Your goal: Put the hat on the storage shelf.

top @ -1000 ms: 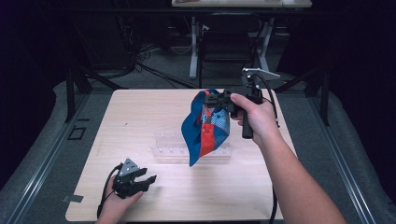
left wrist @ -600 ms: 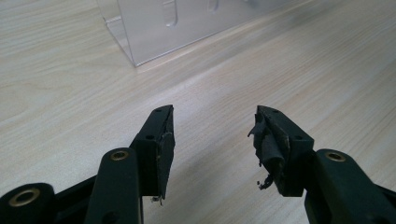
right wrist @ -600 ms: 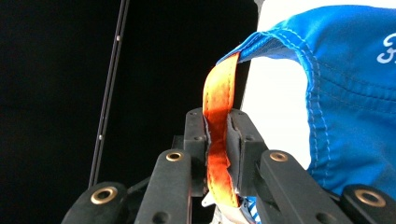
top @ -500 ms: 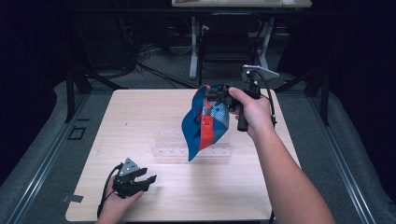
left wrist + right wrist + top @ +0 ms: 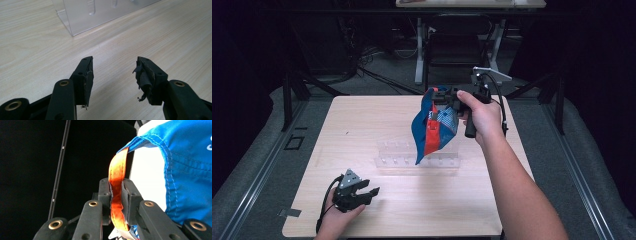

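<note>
Up above the far right part of the table (image 5: 337, 150) hangs a blue bag (image 5: 434, 127), its orange strap (image 5: 117, 192) pinched tight between the jaws of the right gripper (image 5: 443, 95). Just below it sits a clear plastic rack (image 5: 397, 155). Near the front left edge, the left gripper (image 5: 368, 192) rests with jaws apart, holding nothing.

- A light wooden bench (image 5: 362, 125) is standing on grey floor (image 5: 257, 165), its grain running across.
- A clear plastic rack (image 5: 397, 155) is lying near the middle of the bench, its near edge facing the person.
- A white-legged table (image 5: 462, 4) is standing far behind in the dark.
- Black cables (image 5: 377, 75) are trailing over the far floor.
</note>
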Demonstrator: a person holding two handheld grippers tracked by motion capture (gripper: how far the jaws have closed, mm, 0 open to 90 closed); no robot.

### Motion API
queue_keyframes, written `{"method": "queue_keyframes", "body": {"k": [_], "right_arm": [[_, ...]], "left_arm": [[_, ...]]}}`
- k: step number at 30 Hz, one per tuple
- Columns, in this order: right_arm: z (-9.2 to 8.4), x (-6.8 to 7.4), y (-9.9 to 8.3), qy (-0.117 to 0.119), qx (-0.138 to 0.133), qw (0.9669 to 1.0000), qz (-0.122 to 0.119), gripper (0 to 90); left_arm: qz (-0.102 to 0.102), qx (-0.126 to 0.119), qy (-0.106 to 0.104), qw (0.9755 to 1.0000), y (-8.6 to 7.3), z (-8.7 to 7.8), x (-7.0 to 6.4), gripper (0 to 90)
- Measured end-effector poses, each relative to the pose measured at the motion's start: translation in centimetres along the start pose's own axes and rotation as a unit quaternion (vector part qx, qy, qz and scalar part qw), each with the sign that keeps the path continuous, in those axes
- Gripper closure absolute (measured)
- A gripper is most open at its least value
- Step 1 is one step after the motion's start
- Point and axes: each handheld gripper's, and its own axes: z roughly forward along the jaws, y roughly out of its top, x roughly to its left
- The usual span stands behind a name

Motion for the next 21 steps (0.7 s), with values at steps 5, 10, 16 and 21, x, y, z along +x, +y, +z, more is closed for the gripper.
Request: {"method": "queue_keyframes", "body": {"k": [5,10,16,21], "right_arm": [[0.1,-0.5,0.1,-0.011,-0.004,0.9999,0.005,79.0],[0.4,-1.0,0.0,-0.011,-0.007,0.9999,0.007,79.0],[0.5,-1.1,0.0,-0.011,-0.008,0.9999,0.010,79.0],[-0.3,-1.2,0.1,-0.011,-0.018,0.9997,0.010,79.0]], "left_arm": [[0.000,0.000,0.000,1.0000,0.0,0.0,0.0,48.5],[-0.001,-0.001,0.000,1.0000,0.0,0.0,0.0,48.5],[-0.004,-0.008,0.002,1.0000,0.0,0.1,-0.2,48.5],[-0.003,-0.020,0.000,0.9998,0.3,0.0,-0.5,48.3]]}}
